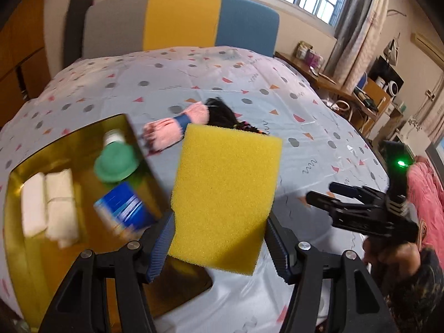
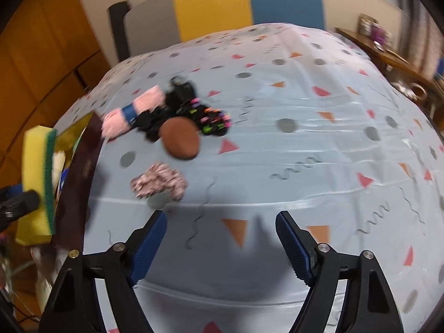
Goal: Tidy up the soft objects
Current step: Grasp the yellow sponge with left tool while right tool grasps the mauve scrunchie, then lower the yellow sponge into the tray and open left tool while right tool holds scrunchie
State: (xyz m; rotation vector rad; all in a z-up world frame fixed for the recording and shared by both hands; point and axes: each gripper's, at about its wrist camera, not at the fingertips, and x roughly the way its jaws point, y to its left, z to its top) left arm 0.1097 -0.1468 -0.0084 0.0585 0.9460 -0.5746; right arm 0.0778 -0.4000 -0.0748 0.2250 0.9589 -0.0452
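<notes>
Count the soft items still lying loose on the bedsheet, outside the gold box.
4, all left of centre in the right wrist view: pink fluffy cloth, black multicoloured fabric touching it, brown pad in front, patterned scrunchie nearest. Others may be hidden under them.

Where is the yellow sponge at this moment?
The sponge is between the left gripper's fingers, above the right edge of the gold box. In the right wrist view it shows at the far left, beside that box.
</notes>
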